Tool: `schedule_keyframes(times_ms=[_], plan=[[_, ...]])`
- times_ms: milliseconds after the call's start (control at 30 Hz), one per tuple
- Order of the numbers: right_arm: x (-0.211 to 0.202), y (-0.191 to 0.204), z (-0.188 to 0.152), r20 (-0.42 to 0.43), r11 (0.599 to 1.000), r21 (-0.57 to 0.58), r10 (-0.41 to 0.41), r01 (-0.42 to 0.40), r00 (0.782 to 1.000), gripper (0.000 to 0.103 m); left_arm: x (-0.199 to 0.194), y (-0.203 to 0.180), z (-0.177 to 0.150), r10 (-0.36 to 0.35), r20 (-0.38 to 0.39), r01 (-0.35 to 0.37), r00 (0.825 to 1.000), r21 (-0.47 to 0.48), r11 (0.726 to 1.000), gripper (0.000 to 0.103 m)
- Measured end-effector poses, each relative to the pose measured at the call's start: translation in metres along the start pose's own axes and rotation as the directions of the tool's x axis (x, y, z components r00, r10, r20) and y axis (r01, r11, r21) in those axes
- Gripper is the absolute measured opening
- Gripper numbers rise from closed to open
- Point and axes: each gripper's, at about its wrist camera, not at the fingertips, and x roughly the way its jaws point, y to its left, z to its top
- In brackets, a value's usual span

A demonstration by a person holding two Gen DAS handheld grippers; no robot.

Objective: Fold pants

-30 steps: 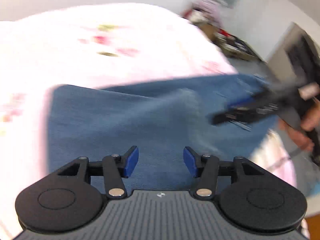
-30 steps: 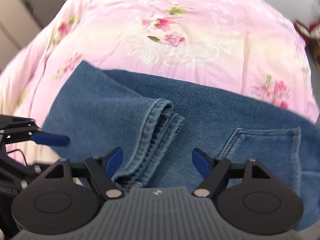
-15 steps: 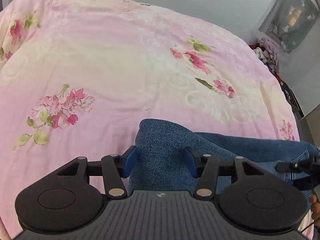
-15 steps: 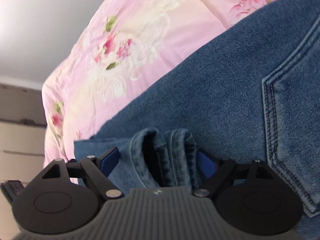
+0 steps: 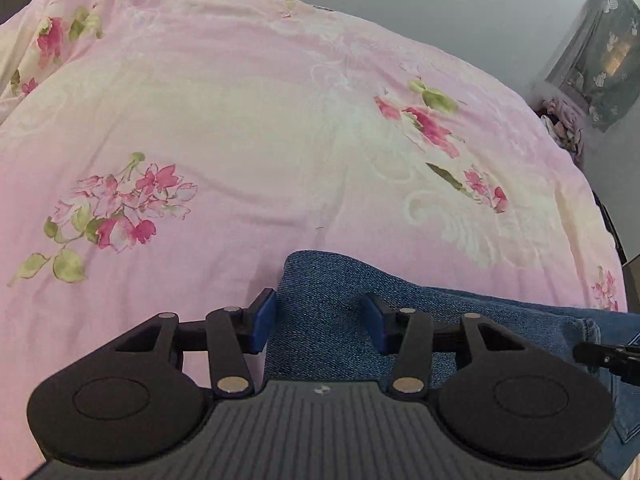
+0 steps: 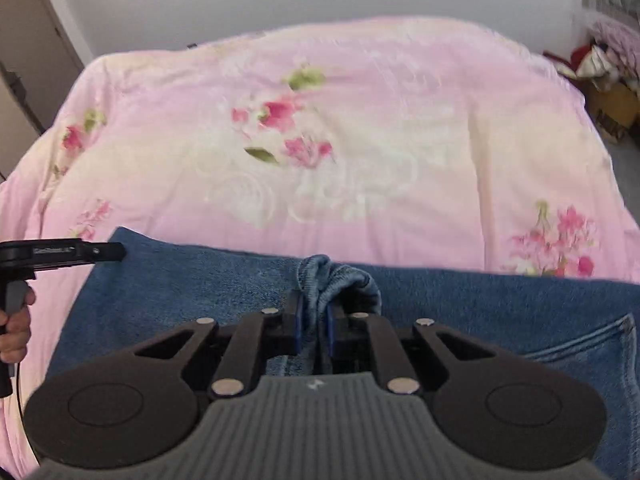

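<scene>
Blue denim pants (image 6: 460, 300) lie folded on a pink floral bedspread (image 6: 340, 140). My right gripper (image 6: 313, 330) is shut on the bunched leg hems (image 6: 332, 276) of the pants. A back pocket (image 6: 600, 356) shows at the right. In the left wrist view, my left gripper (image 5: 320, 324) is open, its blue pads on either side of the folded corner of the pants (image 5: 320, 304). The right gripper's tip (image 5: 600, 354) shows at the right edge there. The left gripper's tip (image 6: 80, 252) shows at the left in the right wrist view.
The bedspread (image 5: 240, 140) fills most of both views. A cluttered pile of cloth and boxes (image 6: 604, 72) stands by the wall at the far right. A wall hanging (image 5: 600, 52) is at the upper right. A door (image 6: 28, 60) is at the far left.
My right gripper has closed on the leg hems and its view has levelled. My left gripper has moved from above the denim to the folded corner and stays open around it.
</scene>
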Motion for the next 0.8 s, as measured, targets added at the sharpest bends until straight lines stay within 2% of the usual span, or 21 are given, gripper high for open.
schedule_keyframes(times_ms=[67, 167, 233, 300, 367, 467, 533, 567, 667, 800], plan=[[0.012, -0.009, -0.007, -0.012, 0.999, 0.031, -0.011, 0.012, 1.000, 0.010, 0.011, 0.000, -0.006, 0.018, -0.013, -0.018, 1.000, 0.022, 1.000, 0.059], [0.011, -0.020, -0.010, -0.016, 0.996, 0.090, 0.007, -0.006, 1.000, 0.015, 0.008, 0.007, -0.006, -0.017, -0.004, 0.017, 1.000, -0.032, 0.999, 0.057], [-0.002, -0.023, -0.012, -0.010, 0.995, 0.098, 0.034, -0.033, 0.999, 0.025, -0.010, 0.011, -0.006, -0.048, 0.022, 0.048, 0.999, -0.017, 0.999, 0.055], [-0.019, -0.027, -0.018, 0.001, 0.995, 0.097, 0.039, -0.039, 0.999, 0.059, -0.036, 0.012, -0.012, -0.058, 0.051, 0.056, 0.997, 0.050, 0.997, 0.054], [-0.033, -0.027, -0.029, -0.002, 0.994, 0.090, 0.055, -0.055, 0.998, 0.065, -0.062, 0.013, -0.023, -0.096, 0.070, 0.089, 0.993, 0.108, 0.990, 0.054], [-0.046, -0.023, -0.057, -0.025, 0.994, 0.093, 0.051, -0.049, 0.998, 0.065, -0.089, 0.011, -0.044, -0.092, 0.056, 0.081, 0.994, 0.183, 0.980, 0.051], [-0.051, -0.016, -0.075, -0.021, 0.996, 0.086, 0.032, -0.030, 0.999, 0.058, -0.100, 0.008, -0.062, -0.065, 0.045, 0.052, 0.997, 0.237, 0.970, 0.044], [-0.051, -0.013, -0.085, -0.017, 0.995, 0.095, 0.029, -0.028, 0.999, 0.053, -0.105, 0.008, -0.071, -0.064, 0.047, 0.050, 0.997, 0.259, 0.964, 0.044], [-0.056, -0.012, -0.108, 0.016, 0.990, 0.135, 0.044, -0.046, 0.999, 0.052, -0.113, 0.007, -0.096, -0.055, 0.051, 0.038, 0.997, 0.296, 0.954, 0.044], [-0.057, -0.012, -0.122, 0.038, 0.993, 0.112, 0.015, -0.019, 0.999, 0.044, -0.109, 0.004, -0.121, -0.037, 0.039, 0.022, 0.999, 0.343, 0.939, 0.044]])
